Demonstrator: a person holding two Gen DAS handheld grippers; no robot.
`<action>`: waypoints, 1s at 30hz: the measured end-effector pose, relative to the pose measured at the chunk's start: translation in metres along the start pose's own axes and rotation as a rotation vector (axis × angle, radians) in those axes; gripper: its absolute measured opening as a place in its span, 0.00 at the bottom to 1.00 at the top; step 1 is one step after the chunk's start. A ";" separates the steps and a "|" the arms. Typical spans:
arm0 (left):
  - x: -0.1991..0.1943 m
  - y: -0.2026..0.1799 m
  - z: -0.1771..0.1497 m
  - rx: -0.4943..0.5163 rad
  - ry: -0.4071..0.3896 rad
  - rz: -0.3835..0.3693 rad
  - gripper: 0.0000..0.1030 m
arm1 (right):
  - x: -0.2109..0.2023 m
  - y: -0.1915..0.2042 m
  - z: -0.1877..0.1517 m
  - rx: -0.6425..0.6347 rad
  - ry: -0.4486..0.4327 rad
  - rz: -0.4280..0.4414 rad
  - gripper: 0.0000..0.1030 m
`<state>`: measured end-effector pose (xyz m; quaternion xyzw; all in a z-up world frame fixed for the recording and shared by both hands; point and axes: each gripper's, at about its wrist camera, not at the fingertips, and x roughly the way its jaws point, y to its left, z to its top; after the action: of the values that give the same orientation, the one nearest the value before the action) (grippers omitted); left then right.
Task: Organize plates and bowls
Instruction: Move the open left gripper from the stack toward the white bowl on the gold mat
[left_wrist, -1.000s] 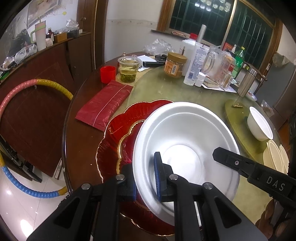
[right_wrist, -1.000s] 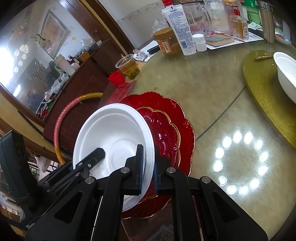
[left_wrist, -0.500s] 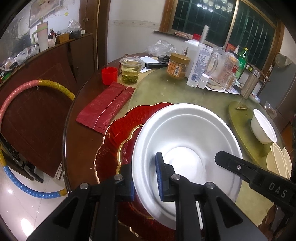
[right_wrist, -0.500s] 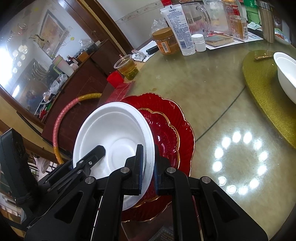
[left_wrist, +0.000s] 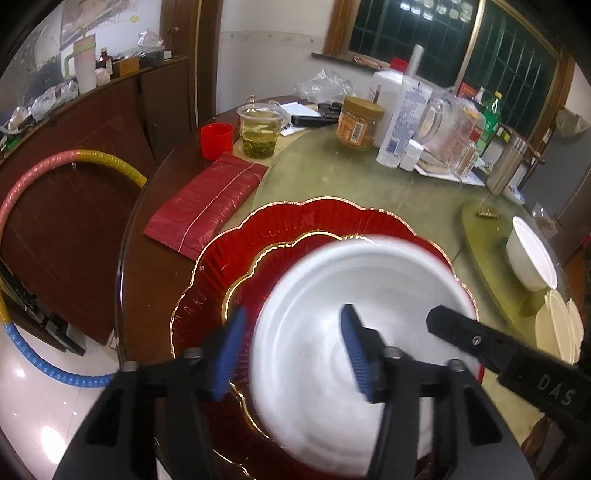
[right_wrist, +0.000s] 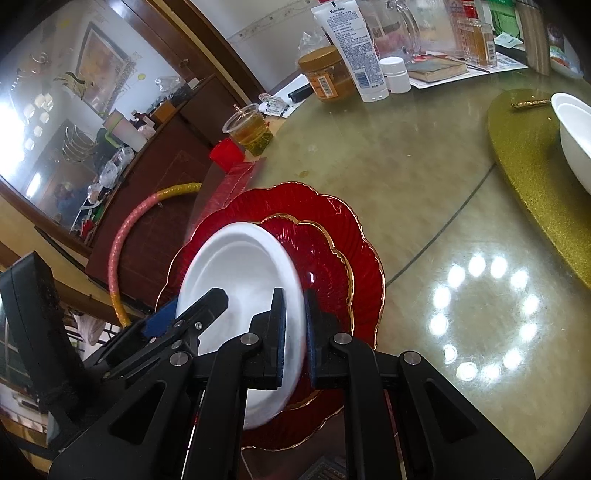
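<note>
So the white foam plate (right_wrist: 240, 288) sits tilted over two stacked red scalloped gold-rimmed plates (left_wrist: 295, 236) near the round table's (right_wrist: 424, 206) dark wooden edge. The right gripper (right_wrist: 294, 332) is clamped on the plate's rim, while the left gripper (left_wrist: 291, 354) has just been opening, pads now clear either side of the rim. Along the table's far edge: red plastic cup (left_wrist: 217, 140), clear cup of tea (left_wrist: 259, 134), orange-lidded jar (left_wrist: 356, 123), white lotion tube (right_wrist: 356, 48). One white bowl (left_wrist: 532, 258) sits on a gold mat (left_wrist: 480, 240) at the right edge. Striped hoop (left_wrist: 37, 170) leans on the wooden cabinet behind
</note>
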<state>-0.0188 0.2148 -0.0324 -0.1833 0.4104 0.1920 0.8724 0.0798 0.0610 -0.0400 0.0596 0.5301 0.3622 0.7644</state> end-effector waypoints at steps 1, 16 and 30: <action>-0.002 0.000 0.000 -0.001 -0.008 0.002 0.55 | 0.000 0.000 0.000 0.000 0.001 0.000 0.09; -0.037 0.008 0.009 -0.105 -0.184 -0.009 0.80 | -0.038 -0.009 0.004 0.044 -0.227 -0.004 0.72; -0.093 0.006 0.003 -0.089 -0.537 -0.166 0.91 | -0.063 -0.015 0.001 0.070 -0.397 0.096 0.99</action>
<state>-0.0741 0.2042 0.0417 -0.1968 0.1396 0.1795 0.9537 0.0770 0.0108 0.0017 0.1816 0.3778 0.3604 0.8333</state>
